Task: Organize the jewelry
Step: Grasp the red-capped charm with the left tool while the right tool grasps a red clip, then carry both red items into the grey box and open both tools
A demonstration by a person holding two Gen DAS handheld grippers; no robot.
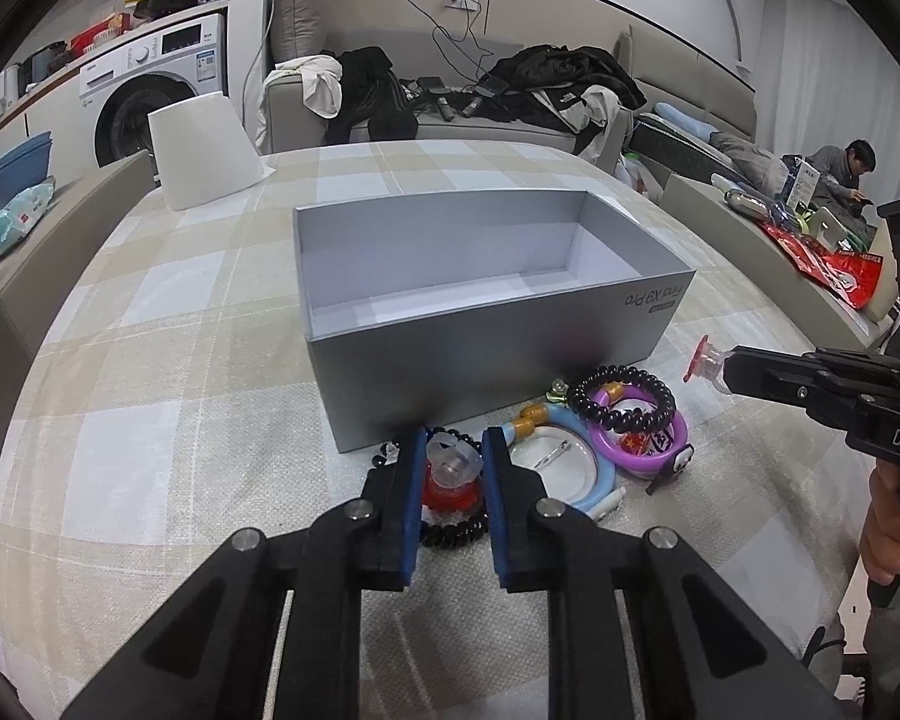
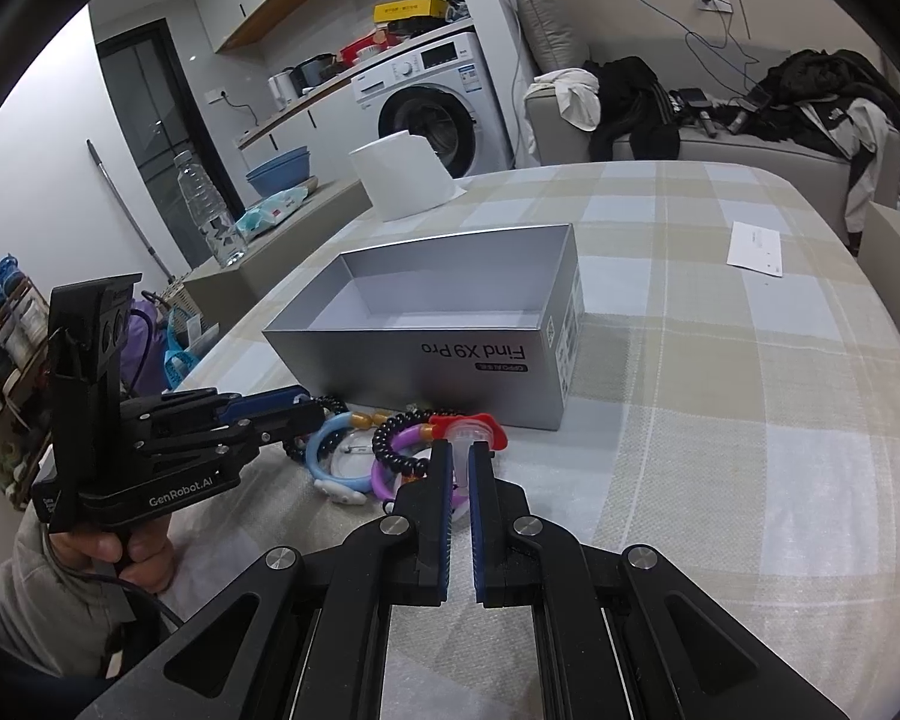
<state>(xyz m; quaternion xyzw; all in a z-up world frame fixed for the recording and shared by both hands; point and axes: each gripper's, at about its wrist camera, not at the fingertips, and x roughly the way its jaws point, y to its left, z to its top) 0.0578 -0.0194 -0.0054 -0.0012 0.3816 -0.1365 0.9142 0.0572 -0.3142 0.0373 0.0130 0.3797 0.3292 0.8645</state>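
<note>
A: Left wrist view first: the red-and-clear ring (image 1: pixel 452 476) sits right between the blue pads of the left gripper (image 1: pixel 452 468), on the plaid tablecloth (image 1: pixel 168 438) just short of the grey box's (image 1: pixel 486 354) near wall. The pads look pressed to its sides, so I read that gripper as clamped on it, though how firmly is hard to say.

B: And the other one?

A: The right gripper (image 2: pixel 461 468) is squeezed nearly shut on a second red-and-clear ring (image 2: pixel 468 429), held clear of the cloth, near the box's front right corner. From the left camera it hangs (image 1: pixel 709 363) in the air off the box's right end.

B: Which way does the box lie from each ring?

A: Straight ahead of both sets of fingers and higher than the rim-line they must cross. The box's long axis runs across the left gripper's pointing line, so a lift and a short push forward should clear the wall. My guess is the right hand is nearer to dropping, being airborne already.

B: What's left beside the box?

A: A black bead bracelet (image 1: pixel 624 399), a purple bangle (image 1: pixel 639 435), a light-blue bangle (image 1: pixel 594 480) around a pin badge (image 1: pixel 555 468), and more black beads (image 1: pixel 453 531) under the left fingers. The box interior looks empty.
</note>
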